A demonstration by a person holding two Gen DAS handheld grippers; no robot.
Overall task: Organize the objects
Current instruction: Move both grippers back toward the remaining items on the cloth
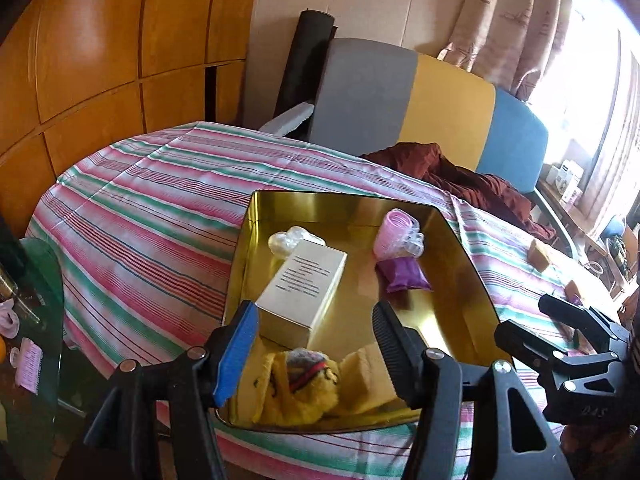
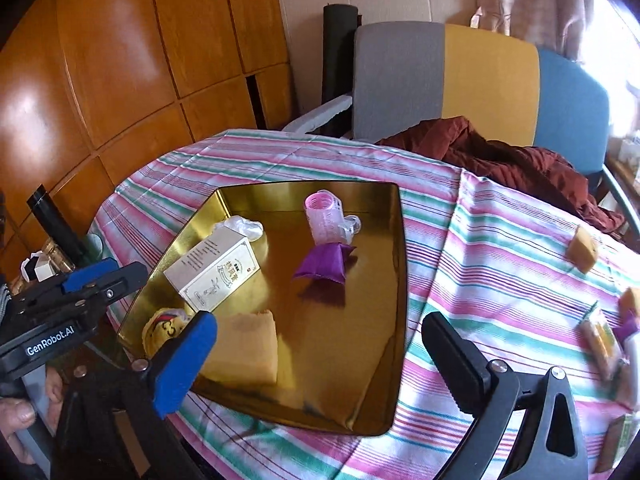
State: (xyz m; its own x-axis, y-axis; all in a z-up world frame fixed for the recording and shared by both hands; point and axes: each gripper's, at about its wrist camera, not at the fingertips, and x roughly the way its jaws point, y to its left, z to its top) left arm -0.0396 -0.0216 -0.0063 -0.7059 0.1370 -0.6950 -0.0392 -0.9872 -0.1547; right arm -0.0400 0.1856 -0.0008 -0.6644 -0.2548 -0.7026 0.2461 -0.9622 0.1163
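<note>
— Both grippers hang over the gold tray (image 2: 394, 280); are they carrying anything?

— No. The right gripper (image 2: 320, 340) gapes wide and empty, with the yellow sponge (image 2: 246, 348) just ahead of its blue pad. The left gripper (image 1: 316, 344) is half parted, nothing between its fingers.

— And the white box (image 1: 302, 292)?

— Just beyond the left gripper's tips, inside the tray. The purple pouch (image 2: 324, 266) lies farther ahead.
</note>
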